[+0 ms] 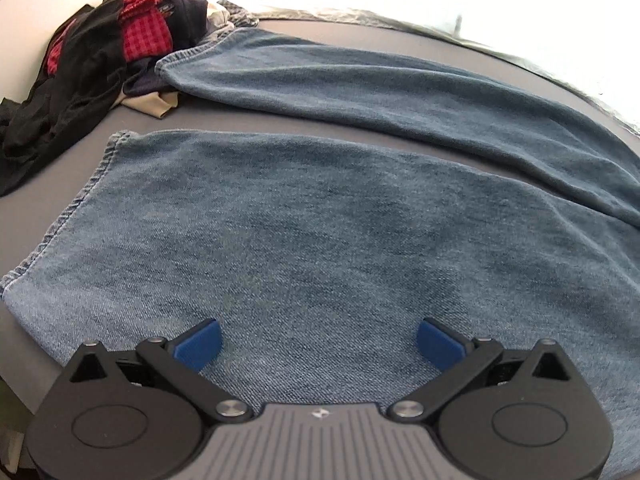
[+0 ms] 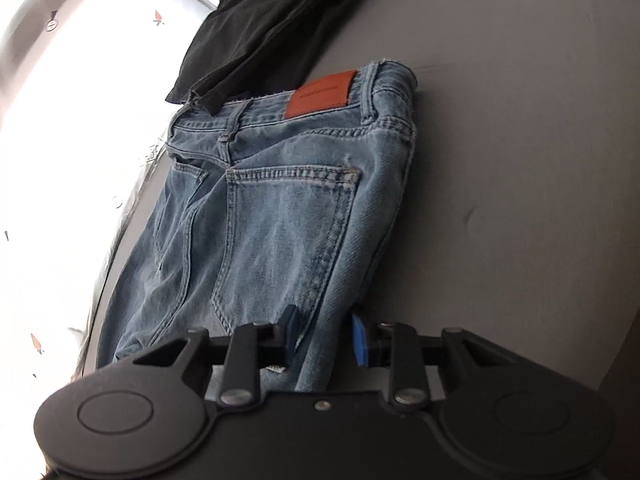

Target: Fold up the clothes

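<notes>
My left gripper (image 1: 318, 340) hangs over the near leg of the blue jeans (image 1: 320, 220), its blue pads spread wide with nothing between them, and both legs lie stretched out side by side on the grey table (image 1: 248, 120), a strip of bare table showing between them near the hems. My right gripper (image 2: 326, 336) is up by the seat of the jeans, pads drawn close and pinching a ridge of denim along the outer seam just below the back pocket (image 2: 288, 216). The waistband with its brown leather patch (image 2: 320, 94) butts against a folded black garment (image 2: 260, 28) at the table's far end. What worries me: that pinch looks shallow, so thick denim could slide out if I lift fast. The far leg runs close to the table edge and could drag off. The hems sit right beside the heap of loose clothes (image 1: 88, 76), which a swinging leg could snag.
</notes>
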